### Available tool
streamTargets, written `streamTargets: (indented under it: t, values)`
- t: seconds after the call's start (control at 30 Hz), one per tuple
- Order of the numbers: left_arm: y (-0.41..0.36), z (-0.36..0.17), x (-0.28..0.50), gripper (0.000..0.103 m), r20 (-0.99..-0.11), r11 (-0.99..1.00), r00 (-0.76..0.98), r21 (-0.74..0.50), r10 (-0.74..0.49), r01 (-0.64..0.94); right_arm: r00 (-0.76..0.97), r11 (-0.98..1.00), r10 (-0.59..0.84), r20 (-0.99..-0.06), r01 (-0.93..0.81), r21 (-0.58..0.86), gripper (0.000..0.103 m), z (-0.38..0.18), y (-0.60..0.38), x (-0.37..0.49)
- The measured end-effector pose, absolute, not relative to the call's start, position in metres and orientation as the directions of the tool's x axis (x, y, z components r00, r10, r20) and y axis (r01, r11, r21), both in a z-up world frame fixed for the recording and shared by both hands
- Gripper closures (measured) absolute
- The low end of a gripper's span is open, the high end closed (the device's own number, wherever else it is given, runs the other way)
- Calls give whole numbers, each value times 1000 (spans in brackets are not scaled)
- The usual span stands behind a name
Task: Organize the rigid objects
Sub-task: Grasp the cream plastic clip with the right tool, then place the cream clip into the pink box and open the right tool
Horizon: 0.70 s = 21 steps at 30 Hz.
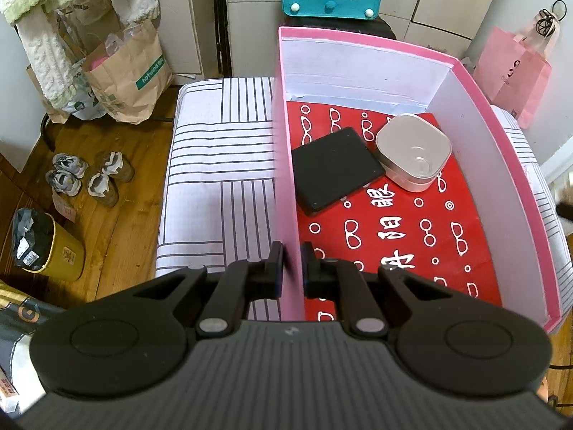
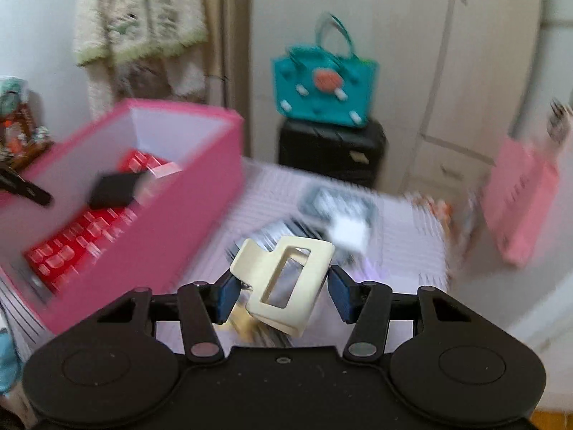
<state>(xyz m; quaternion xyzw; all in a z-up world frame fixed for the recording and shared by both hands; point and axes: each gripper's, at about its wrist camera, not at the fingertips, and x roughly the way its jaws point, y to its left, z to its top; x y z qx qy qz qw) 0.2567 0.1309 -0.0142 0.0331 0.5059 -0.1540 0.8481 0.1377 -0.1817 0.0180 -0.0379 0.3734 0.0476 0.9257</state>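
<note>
On the striped bed: pink box [image 1: 358, 71] held black case [image 1: 335, 170] and silver tin [image 1: 412, 150] | left gripper [image 1: 292, 268] clamped box's near wall | right gripper [image 2: 279, 295] pinched cream hair clip [image 2: 283, 283] beside box

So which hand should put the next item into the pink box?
Right. Its tool already holds the cream hair clip, with the pink box open just beside it. The left tool is shut on the box wall, probably steadying it.
</note>
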Motion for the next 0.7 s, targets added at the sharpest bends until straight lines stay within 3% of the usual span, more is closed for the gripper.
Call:
streamTargets:
  t: [0.3,0.7]
  values:
    - [128,-13,259,94,-871,949,439,-89,-221,301,725,939,281,-629,-342,26,44,52,-108,172]
    - [137,-14,260,92,-858,940,437,-137,-270,311,560,873,379,-736,-481,82,44,22,-45,230]
